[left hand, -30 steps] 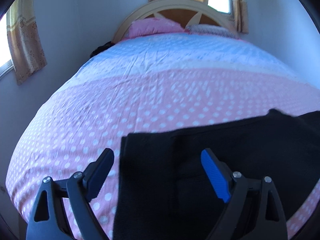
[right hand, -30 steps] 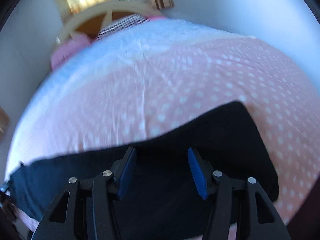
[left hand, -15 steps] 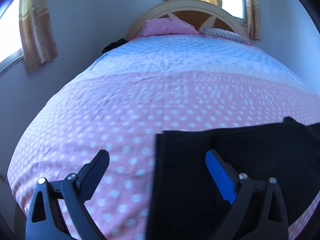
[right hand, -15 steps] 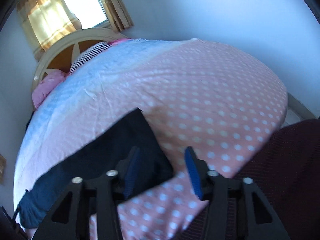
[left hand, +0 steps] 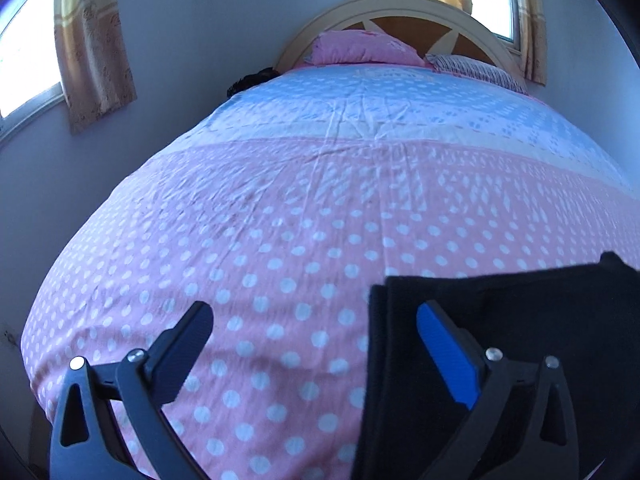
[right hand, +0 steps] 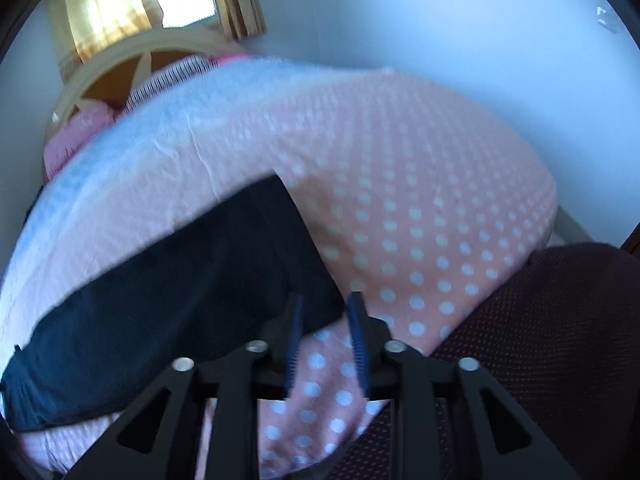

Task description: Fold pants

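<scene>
Black pants [left hand: 520, 320] lie flat on a pink polka-dot bedspread [left hand: 300, 220]. In the left wrist view my left gripper [left hand: 316, 332] is open wide; its left finger is over the bedspread and its blue-padded right finger [left hand: 448, 356] is over the pants' left end. In the right wrist view the pants [right hand: 180, 280] stretch as a long dark band to the left. My right gripper [right hand: 325, 336] hangs over the pants' near right corner with its jaws a narrow gap apart, nothing between them.
Pink and striped pillows [left hand: 360, 46] lie by the arched wooden headboard [left hand: 400, 8] at the far end. Curtained windows flank the bed. A dark maroon cloth [right hand: 540, 360] fills the lower right of the right wrist view, past the bed's edge.
My left gripper has shifted left, off the pants' end. My right gripper has moved to the pants' right corner and its jaws have narrowed.
</scene>
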`<state>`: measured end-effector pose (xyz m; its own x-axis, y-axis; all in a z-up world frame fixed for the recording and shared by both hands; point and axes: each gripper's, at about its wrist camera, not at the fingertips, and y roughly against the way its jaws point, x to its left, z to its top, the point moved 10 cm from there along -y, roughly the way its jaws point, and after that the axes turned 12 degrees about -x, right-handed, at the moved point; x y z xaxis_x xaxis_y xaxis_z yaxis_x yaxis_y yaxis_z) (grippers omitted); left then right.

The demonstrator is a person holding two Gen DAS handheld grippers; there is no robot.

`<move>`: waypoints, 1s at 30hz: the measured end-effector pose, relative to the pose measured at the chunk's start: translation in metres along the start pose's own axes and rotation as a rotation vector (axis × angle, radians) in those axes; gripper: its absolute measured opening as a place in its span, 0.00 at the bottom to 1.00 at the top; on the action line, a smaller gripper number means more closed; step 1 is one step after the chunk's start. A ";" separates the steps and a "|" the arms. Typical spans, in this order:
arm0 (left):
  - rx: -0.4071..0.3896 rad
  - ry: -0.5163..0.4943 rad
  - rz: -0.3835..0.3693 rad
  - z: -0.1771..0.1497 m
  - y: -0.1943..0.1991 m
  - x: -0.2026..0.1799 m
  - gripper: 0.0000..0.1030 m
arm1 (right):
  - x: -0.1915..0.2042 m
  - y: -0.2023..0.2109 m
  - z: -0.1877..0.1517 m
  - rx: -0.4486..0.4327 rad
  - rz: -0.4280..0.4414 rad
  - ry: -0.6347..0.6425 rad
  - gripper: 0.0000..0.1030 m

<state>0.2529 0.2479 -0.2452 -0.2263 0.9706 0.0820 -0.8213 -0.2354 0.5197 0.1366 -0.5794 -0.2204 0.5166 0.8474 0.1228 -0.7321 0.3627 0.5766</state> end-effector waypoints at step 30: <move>-0.002 -0.070 -0.204 0.022 0.007 -0.046 0.09 | 0.372 0.100 -0.124 -0.168 0.554 0.693 0.38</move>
<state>0.2690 0.2026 -0.2266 -0.0184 0.9992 0.0342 -0.8474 -0.0337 0.5298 0.2010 -0.1796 -0.2175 -0.2732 0.9414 -0.1978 -0.8798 -0.1614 0.4470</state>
